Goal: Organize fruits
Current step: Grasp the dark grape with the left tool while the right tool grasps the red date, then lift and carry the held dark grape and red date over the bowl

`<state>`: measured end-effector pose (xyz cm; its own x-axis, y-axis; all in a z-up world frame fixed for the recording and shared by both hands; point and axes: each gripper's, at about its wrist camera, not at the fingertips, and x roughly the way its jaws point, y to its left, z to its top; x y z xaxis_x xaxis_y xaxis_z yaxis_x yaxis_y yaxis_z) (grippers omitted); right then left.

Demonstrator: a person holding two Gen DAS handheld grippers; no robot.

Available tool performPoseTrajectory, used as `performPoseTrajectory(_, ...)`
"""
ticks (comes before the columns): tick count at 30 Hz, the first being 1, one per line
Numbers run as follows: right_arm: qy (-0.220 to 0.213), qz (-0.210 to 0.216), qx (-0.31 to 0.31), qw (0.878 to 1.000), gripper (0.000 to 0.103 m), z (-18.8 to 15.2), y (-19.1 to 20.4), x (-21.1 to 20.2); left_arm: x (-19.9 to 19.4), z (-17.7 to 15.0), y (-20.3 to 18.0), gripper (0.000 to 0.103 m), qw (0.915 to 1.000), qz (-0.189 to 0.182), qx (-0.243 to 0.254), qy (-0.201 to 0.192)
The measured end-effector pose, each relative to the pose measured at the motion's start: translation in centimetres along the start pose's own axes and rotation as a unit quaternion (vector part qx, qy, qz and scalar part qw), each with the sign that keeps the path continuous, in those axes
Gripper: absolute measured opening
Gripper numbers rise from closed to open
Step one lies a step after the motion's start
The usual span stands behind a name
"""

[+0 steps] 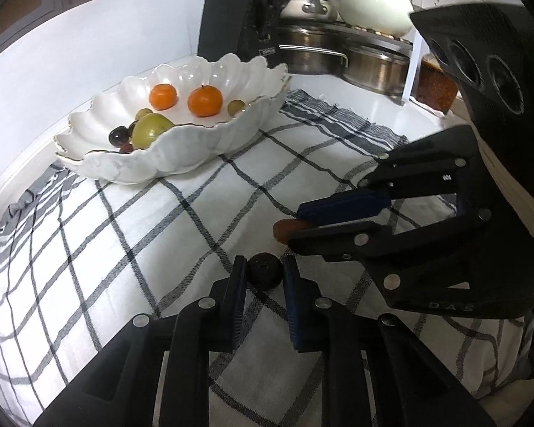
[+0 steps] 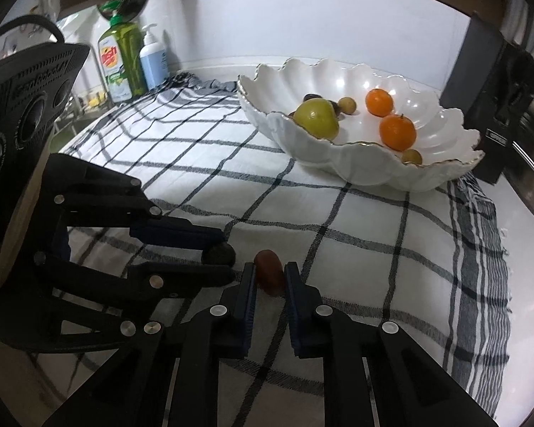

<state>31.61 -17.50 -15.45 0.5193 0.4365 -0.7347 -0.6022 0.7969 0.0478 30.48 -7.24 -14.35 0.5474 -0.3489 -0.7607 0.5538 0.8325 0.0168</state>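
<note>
We saw the left gripper [image 1: 265, 277] with fingers apart around a dark round fruit [image 1: 264, 272] on the checked cloth [image 1: 142, 242]. The right gripper [image 2: 270, 277] had its fingers apart around a reddish oblong fruit [image 2: 269, 271]. The scalloped white bowl [image 2: 366, 167] on the counter held oranges and a green apple [image 2: 318, 117].

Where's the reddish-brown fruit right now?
The reddish-brown fruit lies on the checked cloth between the right claw fingers, beside the dark fruit.
</note>
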Motion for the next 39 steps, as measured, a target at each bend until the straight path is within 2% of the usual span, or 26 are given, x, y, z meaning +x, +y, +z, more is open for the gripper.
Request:
performPoseTrajectory(10,-0.023,-0.019,0.044,0.999,0.017,0.3,0.0,-1.8,-2.3,0.6,0.6,0.021,0.9992,0.013,-0.022,-0.031)
performPoseTrajectory(18,-0.056,-0.044,0.052,0.996,0.017,1.0,0.9,-4.4,-5.4,1.4,0.9,0.021,0.9968,0.028,-0.030,-0.068)
performPoseTrajectory(28,-0.107,-0.072,0.062,0.990,0.017,2.6,1.8,-7.9,-9.6,2.7,1.5,0.021,0.9890,0.053,-0.050,-0.129)
performPoseTrajectory(39,-0.162,-0.089,0.076,0.980,0.017,4.7,1.7,-10.1,-11.5,4.6,2.5,0.021,0.9811,0.073,-0.066,-0.166)
